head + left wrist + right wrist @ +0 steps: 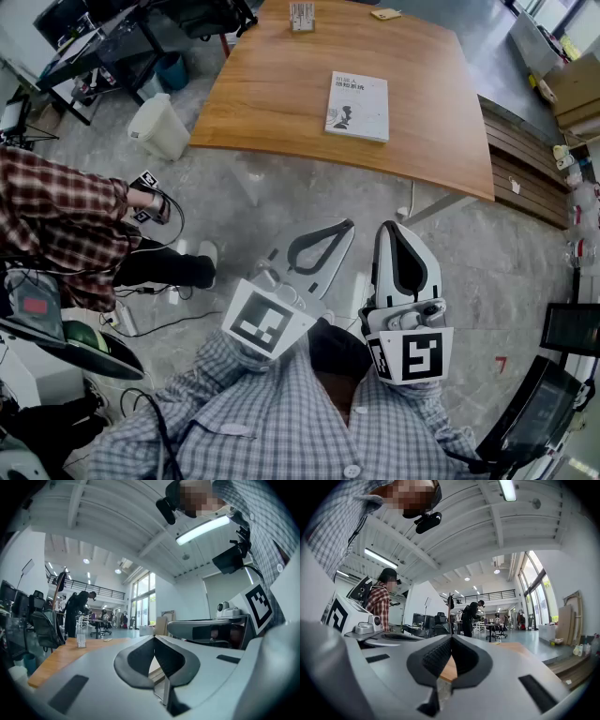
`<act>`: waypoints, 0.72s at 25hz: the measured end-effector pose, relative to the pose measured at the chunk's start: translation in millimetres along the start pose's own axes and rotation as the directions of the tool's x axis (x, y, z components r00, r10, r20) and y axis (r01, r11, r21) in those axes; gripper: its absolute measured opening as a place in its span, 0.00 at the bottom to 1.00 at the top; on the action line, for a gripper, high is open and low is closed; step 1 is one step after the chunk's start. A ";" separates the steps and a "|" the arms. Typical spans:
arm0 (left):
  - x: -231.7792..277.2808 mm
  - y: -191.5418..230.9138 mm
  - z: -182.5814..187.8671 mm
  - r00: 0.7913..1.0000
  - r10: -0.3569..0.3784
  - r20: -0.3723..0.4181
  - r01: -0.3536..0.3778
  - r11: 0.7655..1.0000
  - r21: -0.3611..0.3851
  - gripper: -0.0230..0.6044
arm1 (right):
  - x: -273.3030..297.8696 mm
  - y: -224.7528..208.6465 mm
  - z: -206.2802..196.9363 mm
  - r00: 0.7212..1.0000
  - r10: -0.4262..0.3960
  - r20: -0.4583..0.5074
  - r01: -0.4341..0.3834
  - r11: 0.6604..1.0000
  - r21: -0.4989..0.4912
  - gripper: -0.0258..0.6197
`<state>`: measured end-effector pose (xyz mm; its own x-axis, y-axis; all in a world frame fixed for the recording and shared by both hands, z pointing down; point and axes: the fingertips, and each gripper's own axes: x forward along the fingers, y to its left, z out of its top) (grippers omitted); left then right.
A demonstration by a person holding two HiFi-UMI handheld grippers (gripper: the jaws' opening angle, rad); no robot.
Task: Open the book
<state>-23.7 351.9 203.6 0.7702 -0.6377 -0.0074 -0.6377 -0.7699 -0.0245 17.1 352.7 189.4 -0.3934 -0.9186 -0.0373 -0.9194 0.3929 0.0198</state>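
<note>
A closed book (357,106) with a pale cover lies flat on the wooden table (281,84), toward its right side. Both grippers are held close to my chest, well short of the table and level. My left gripper (349,225) is shut with nothing in it; in the left gripper view its tips (153,637) meet. My right gripper (391,227) is also shut and empty, its tips (451,637) touching in the right gripper view. The book shows in neither gripper view.
A person in a plaid shirt (56,220) sits at the left beside a white bin (159,127). A small clear stand (302,16) and a yellow note (384,14) rest at the table's far edge. Benches (525,169) line the right; desks and chairs stand far left.
</note>
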 end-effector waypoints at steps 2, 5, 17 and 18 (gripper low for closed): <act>1.1 1.2 -0.9 1.000 0.001 0.000 -0.001 1.000 -0.003 0.04 | 1.6 0.7 -0.2 1.000 0.012 0.001 -0.012 1.000 0.010 0.07; 2.4 2.0 -1.8 1.000 -0.003 -0.001 0.003 1.000 -0.002 0.04 | 3.4 0.2 -0.7 1.000 0.020 0.002 -0.020 1.000 0.023 0.07; -9.4 9.7 0.5 1.000 0.005 0.014 -0.005 1.000 -0.016 0.04 | 2.1 9.7 -0.5 1.000 0.010 -0.014 -0.010 1.000 0.023 0.07; -11.7 10.7 0.2 1.000 0.006 0.016 -0.006 1.000 -0.022 0.04 | 1.8 11.3 -0.8 1.000 0.008 -0.015 -0.008 1.000 0.019 0.07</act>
<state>-39.5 351.2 203.3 0.7664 -0.6420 -0.0239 -0.6422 -0.7665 -0.0026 6.0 355.5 190.3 -0.4005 -0.9160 -0.0226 -0.9162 0.4006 0.0009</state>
